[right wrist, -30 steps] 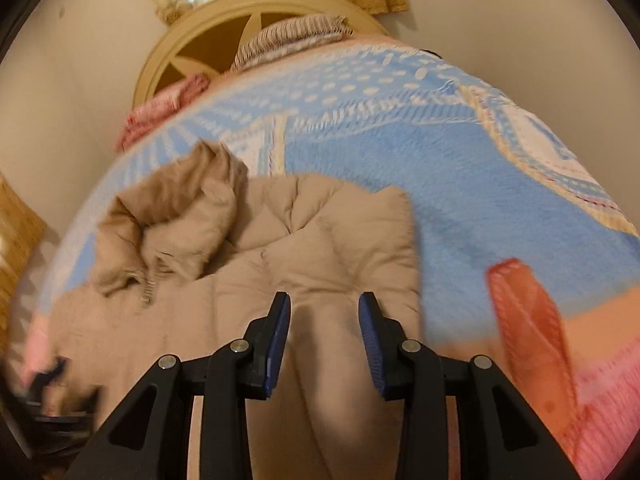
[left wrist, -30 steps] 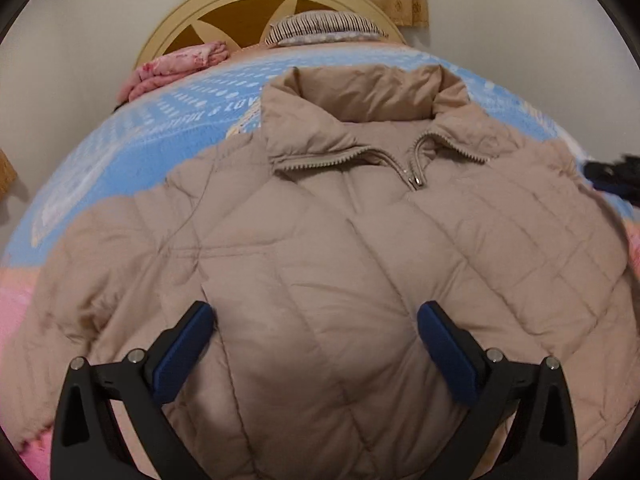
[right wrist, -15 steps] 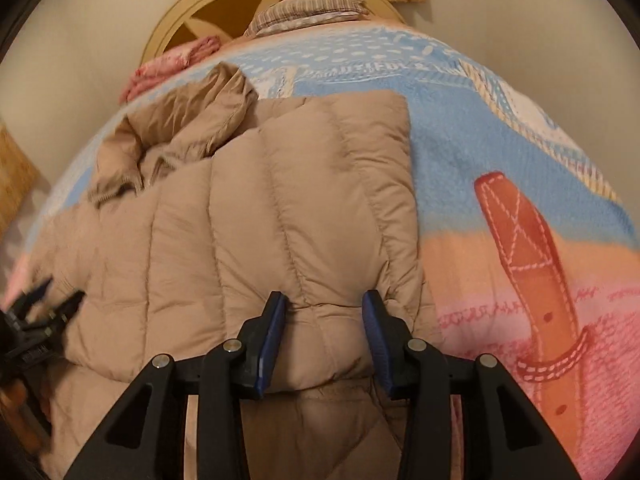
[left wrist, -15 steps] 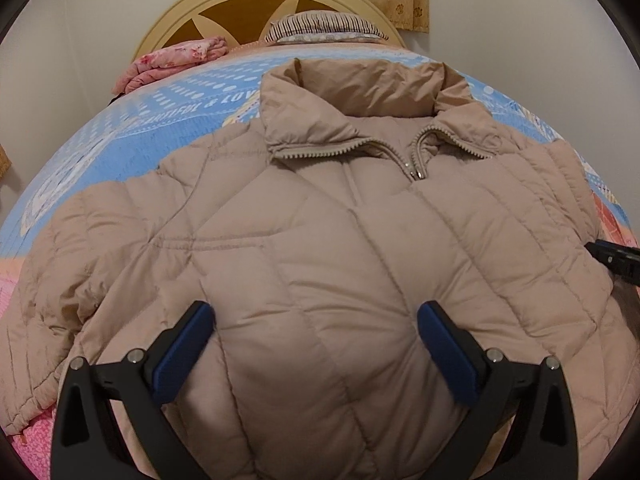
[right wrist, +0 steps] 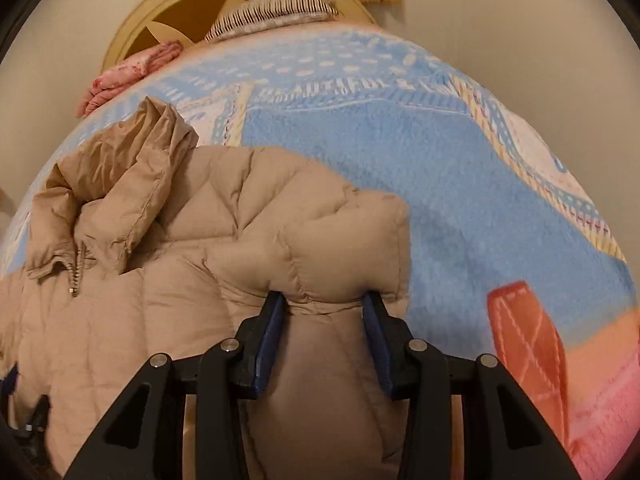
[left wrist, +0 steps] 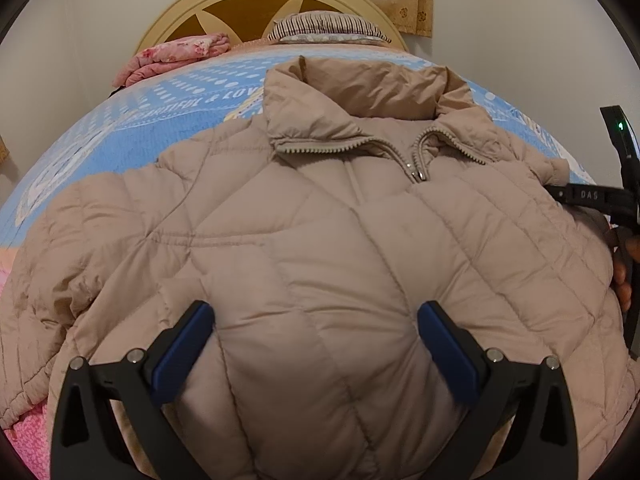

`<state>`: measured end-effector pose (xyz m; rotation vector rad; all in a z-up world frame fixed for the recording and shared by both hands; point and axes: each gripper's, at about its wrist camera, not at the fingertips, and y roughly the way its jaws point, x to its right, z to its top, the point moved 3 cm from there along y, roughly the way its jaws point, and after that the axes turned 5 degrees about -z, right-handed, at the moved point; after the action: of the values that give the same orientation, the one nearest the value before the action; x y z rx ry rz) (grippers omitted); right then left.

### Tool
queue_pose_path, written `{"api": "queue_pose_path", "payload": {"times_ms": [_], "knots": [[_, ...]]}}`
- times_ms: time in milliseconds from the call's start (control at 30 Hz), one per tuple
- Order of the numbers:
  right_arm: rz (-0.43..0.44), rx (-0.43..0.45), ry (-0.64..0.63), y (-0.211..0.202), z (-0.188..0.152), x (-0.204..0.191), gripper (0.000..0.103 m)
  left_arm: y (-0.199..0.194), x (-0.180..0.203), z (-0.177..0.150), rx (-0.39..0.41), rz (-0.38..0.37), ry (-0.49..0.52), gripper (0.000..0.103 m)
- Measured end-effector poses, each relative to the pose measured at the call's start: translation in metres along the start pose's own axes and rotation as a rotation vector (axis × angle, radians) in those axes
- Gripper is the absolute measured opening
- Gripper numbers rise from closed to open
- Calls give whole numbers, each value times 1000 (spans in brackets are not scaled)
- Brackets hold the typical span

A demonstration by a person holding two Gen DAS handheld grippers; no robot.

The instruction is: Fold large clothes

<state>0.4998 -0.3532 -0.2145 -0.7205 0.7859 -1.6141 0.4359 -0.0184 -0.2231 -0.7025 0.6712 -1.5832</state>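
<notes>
From the left wrist view, one beige quilted puffer jacket (left wrist: 320, 240) lies front-up across the bed (left wrist: 120, 128), its padding stitched in diamond panels, its stand-up collar (left wrist: 360, 96) crumpled and its zipper (left wrist: 416, 168) open only at the neck. The left gripper (left wrist: 316, 340) hangs over the jacket's lower front with its two blue-padded fingers (left wrist: 184, 340) wide apart and nothing between them. Under the jacket lies a fleecy blue blanket (left wrist: 180, 96) with pale dots and lettering (only part of the words can be read). At the head of the bed stand a cream wooden headboard (left wrist: 256, 4) with brown cut-outs, one striped pillow (left wrist: 328, 28) and one folded pink floral cloth (left wrist: 176, 54). The right gripper (left wrist: 592, 196) shows only as a black body at the right edge, cut off by the frame, with a hand (left wrist: 624, 272) partly seen below it. From the right wrist view, the right gripper (right wrist: 324, 308) has its two fingers (right wrist: 270, 332) clamped on a puffed fold of the jacket's sleeve (right wrist: 344, 248), which bulges up between the pads and lies doubled over the jacket's body. The collar (right wrist: 120, 184) stands rumpled at the left. To the right the blanket (right wrist: 440, 184) turns from blue to orange and pink, with one red strap-shaped motif (right wrist: 528, 336). The lower left corner is dark and hard to make out.
</notes>
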Motion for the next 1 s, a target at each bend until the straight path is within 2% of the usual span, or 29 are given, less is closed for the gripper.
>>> {"api": "queue_pose_path", "payload": {"times_ms": [100,167,267,367,467,533,600,700,800,900,1000], "knots": [[-28,-10,-29,-5,2,-1,42,-1,0,-1,-3,-1,-1,103],[-65,29,-45,-28,2,-7,42,0,0,0,-5,-2,-2,103],[2,87,-49,-78,-6,-27,43,0,0,0,-5,-4,-2,103],[108,102,-140,-114,-27,-74,45,1,0,0,-6,-3,-1,103],[140,50,-199,-108,-57,-110,45,-1,-3,1,-3,-10,-5,103],[134,-31,-205,-81,-80,-118,45,-4,-3,1,-4,-14,0,103],[129,4,-198,-74,-91,-118,45,-11,-3,1,-3,-15,27,103],[123,22,-197,-75,-95,-116,45,-42,-11,-2,39,-4,53,103],[126,35,-200,-75,-97,-116,45,-89,-36,-10,103,-2,49,103],[117,49,-206,-77,-98,-118,45,-130,-79,-24,156,81,39,103],[116,49,-207,-75,-97,-120,45,-160,-131,-46,172,160,7,103]]}}
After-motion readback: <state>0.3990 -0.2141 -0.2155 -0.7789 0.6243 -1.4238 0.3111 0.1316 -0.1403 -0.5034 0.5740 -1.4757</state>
